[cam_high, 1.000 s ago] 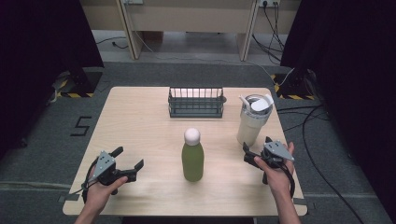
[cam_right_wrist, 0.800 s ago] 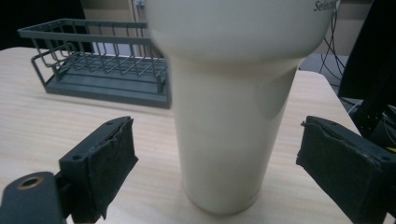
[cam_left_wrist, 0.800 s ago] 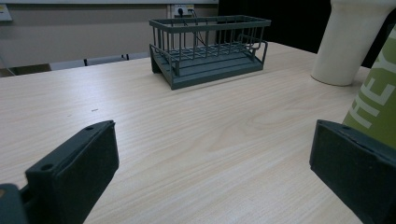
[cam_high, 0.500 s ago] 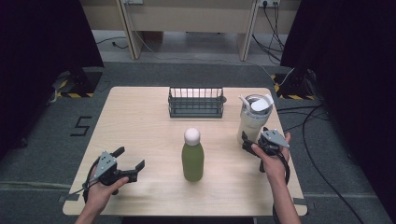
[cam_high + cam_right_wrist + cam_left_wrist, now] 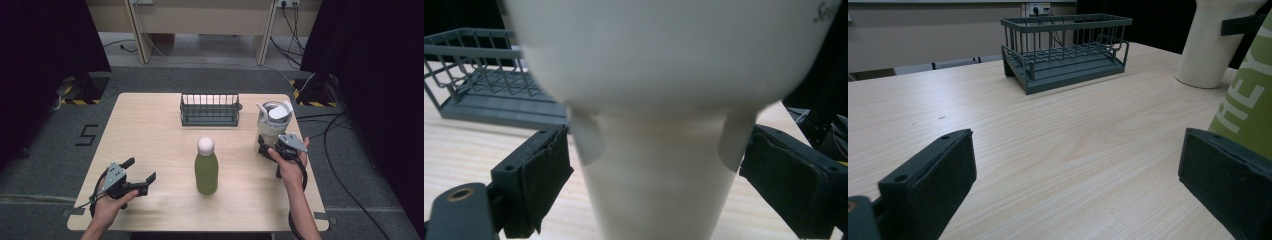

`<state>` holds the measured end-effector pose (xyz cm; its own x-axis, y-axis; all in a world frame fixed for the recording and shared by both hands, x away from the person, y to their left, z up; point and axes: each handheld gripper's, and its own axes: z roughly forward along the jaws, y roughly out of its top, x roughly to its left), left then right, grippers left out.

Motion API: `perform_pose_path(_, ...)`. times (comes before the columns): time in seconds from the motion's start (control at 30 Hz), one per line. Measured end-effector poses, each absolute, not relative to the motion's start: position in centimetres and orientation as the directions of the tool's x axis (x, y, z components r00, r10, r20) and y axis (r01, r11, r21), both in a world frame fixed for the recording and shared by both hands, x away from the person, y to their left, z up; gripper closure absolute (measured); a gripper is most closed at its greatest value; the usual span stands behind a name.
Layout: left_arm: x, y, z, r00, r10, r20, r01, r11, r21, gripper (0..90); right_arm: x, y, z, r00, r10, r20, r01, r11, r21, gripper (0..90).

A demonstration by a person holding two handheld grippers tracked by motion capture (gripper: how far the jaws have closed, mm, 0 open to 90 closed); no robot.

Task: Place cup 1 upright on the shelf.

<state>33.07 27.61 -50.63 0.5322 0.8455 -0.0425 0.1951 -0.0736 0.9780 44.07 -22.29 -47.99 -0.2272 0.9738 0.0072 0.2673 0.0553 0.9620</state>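
Where gripper [image 5: 651, 170] straddles tumbler [image 5: 659, 125]: rack [image 5: 210, 109] beyond.

— How's the light?
— Even and soft from overhead. The table [image 5: 150, 125] is bright; the sides of the room fall to near black. Shadows under the bottle [image 5: 206, 167] are faint.
— Any glare?
— A mild sheen on the wood in the left gripper view.
— Focus?
— The cup [image 5: 664, 100] is blurred, too close to the lens. The basket [image 5: 1065, 50] is fairly sharp.
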Motion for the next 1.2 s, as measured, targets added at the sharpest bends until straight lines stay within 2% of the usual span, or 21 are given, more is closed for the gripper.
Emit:
perform_pose_path(0.23,33.1,27.5,-50.7,0.538,0.842,-0.038,0.195,-0.081,0.977,2.0,45.1,-22.1,-48.0,-0.229,0.973,0.023,0.255,0.037,0.966,9.0)
perform_pose_path(0.47,33.2,27.6,-50.7,0.539,0.841,-0.041,0.195,-0.078,0.978,3.3,46.3,-22.3,-48.3,-0.269,0.963,0.011,0.221,0.051,0.974,8.7)
perform_pose_path(1.2,33.0,27.5,-50.6,0.564,0.825,-0.035,0.182,-0.084,0.98,5.0,46.1,-22.2,-49.1,-0.263,0.965,-0.024,0.174,0.072,0.982,8.4)
